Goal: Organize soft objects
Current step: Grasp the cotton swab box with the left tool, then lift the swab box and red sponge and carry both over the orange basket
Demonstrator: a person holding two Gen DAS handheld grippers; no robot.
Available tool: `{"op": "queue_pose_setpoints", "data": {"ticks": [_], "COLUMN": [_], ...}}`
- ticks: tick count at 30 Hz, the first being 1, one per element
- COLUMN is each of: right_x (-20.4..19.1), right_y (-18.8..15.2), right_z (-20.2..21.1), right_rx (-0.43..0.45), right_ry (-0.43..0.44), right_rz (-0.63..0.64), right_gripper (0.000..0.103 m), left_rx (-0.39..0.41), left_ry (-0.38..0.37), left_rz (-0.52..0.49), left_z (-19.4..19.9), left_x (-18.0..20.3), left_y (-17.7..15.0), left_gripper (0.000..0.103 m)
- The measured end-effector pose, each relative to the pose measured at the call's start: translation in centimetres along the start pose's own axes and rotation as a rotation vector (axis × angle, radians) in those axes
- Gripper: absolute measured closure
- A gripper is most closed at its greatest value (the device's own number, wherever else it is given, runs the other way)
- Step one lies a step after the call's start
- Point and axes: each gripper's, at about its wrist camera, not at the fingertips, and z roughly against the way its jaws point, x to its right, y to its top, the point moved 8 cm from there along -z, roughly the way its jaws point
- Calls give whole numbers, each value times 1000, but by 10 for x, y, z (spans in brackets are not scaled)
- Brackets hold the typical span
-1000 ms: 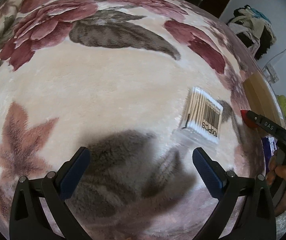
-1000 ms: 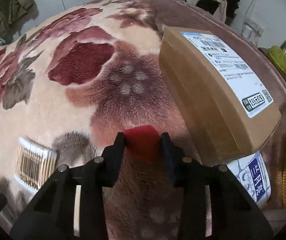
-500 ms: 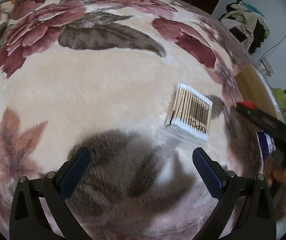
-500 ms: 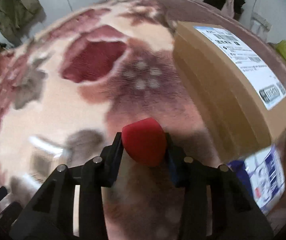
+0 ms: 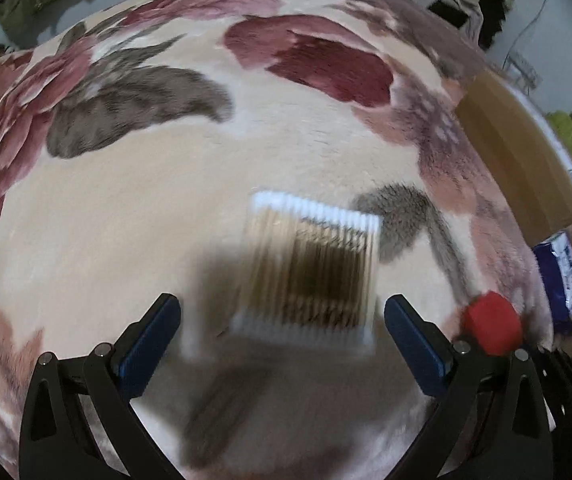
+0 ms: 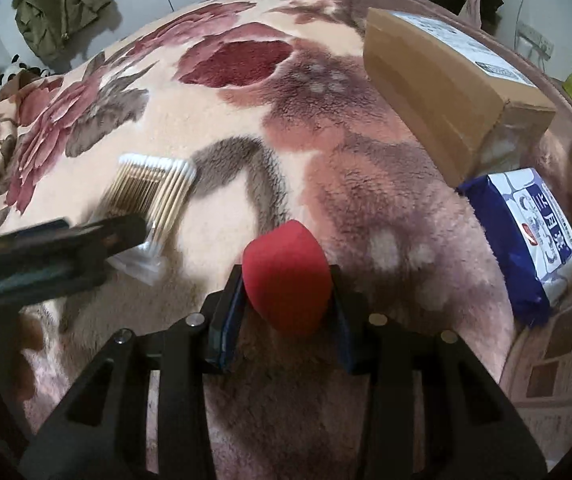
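A plush floral blanket (image 6: 214, 120) fills both views. On it, at centre of the left wrist view, lies a clear pack of cotton swabs (image 5: 312, 272), wooden stems with white tips, blurred. The left gripper (image 5: 282, 332) is spread wide, the pack just ahead between its fingers, untouched. At lower centre of the right wrist view, the right gripper (image 6: 286, 280) squeezes a rounded red sponge (image 6: 286, 276).

One red sponge (image 6: 286, 276). One clear pack of cotton swabs (image 5: 312, 268), sticks too many and too blurred to count. One brown cardboard box (image 6: 446, 92). One blue-and-white packet (image 6: 530, 240). One floral blanket (image 6: 190, 112). Two tools: left tool (image 5: 282, 344), right tool (image 6: 286, 312).
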Motion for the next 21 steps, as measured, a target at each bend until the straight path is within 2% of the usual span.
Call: {"op": "queue_pose_setpoints", "data": {"ticks": [1,2,3,4,5,10,21], "right_x": [1,2,2,1,1,-2,-30], "right_y": [0,0,-1,-1,-4,-8,-41], "right_z": [-1,-1,-1,-1,1,10,49], "right_rx": [-2,-3,-4,-6,-7,-5,-14], "right_ry": [3,5,5,4,5,21,97], "right_rz": [-4,-6,-5,1,3,5,28], "right_gripper": [62,62,62,62,62,63,64], "left_rx": [-6,-10,-14,-14,-12,-11,-25], "left_ry": [4,14,30,27,13,-25,-49], "left_rz": [-5,-9,-9,-3,11,44,100], "left_z": [-4,-8,-11,-11,-9,9,59], "left_x": [3,5,5,5,4,-4,-25], "left_y": [1,1,1,-1,-3,-20,-88], "left_gripper": [7,16,20,29,32,33,33]}}
